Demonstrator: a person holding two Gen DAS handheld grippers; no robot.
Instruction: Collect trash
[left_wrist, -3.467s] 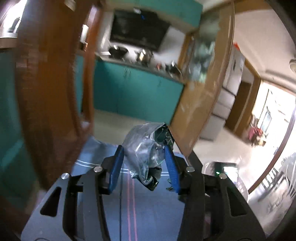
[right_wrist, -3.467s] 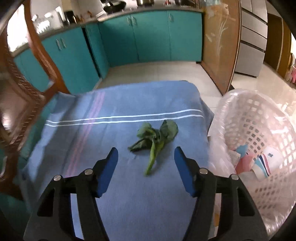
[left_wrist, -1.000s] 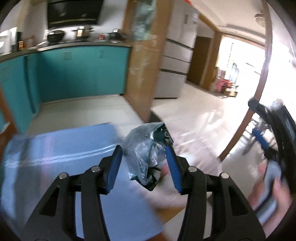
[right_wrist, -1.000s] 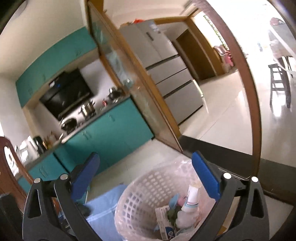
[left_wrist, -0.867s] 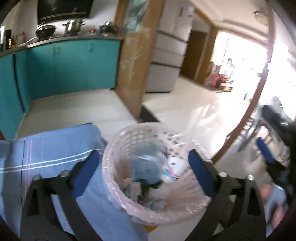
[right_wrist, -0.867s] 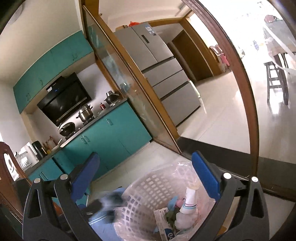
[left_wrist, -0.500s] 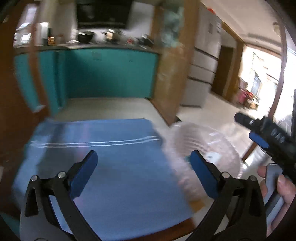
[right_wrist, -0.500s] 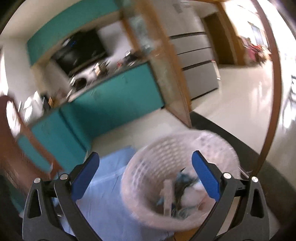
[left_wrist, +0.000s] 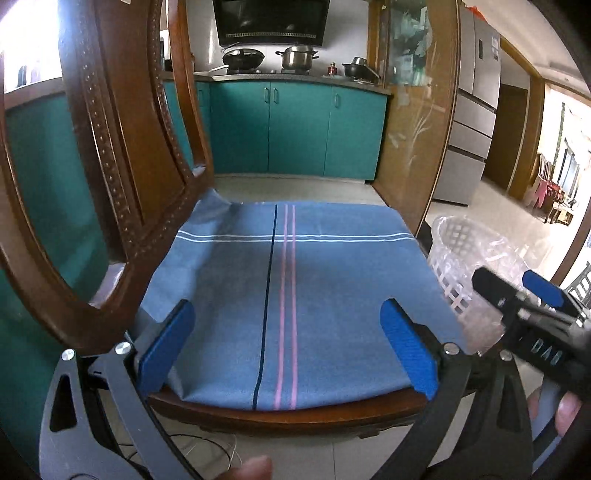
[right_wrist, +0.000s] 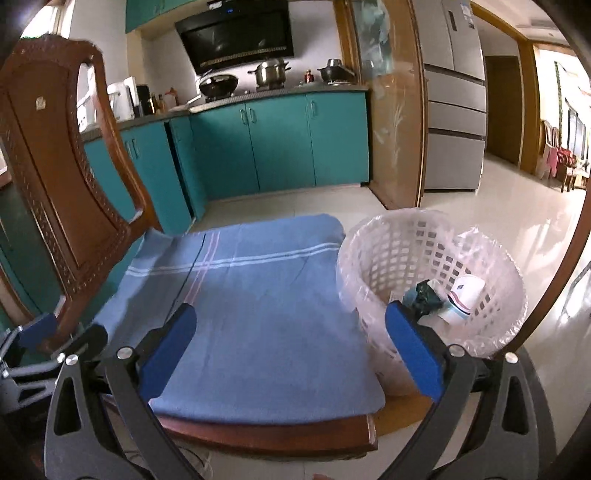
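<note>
Both of our grippers hang empty over the chair seat, so we judge the collecting all but done. Our left gripper (left_wrist: 286, 345) has its blue fingers (left_wrist: 164, 347) spread wide with only the blue cloth (left_wrist: 295, 295) between them. Our right gripper (right_wrist: 291, 352) is spread just as wide, and nothing is pinched there either.

Between and ahead of either pair of fingers we find no scrap on the cloth: only its white, pink and dark stripes show. The trash sits in the basket (right_wrist: 376, 258), which stands just beside the seat's edge, out past our right gripper's right-hand finger and partly hidden by it. In the left wrist view the basket lies beyond the right-hand finger, behind the other gripper's body.

Inside, we make out a dark green crumpled plastic bag (right_wrist: 423, 295) and a white bottle (right_wrist: 463, 295) with a blue mark, lying against the far side of the clear liner. Lower contents are hidden by the finger.

Our next move, as we judge it, calls for a look round the seat and floor for any leftover piece; otherwise we may draw back.
</note>
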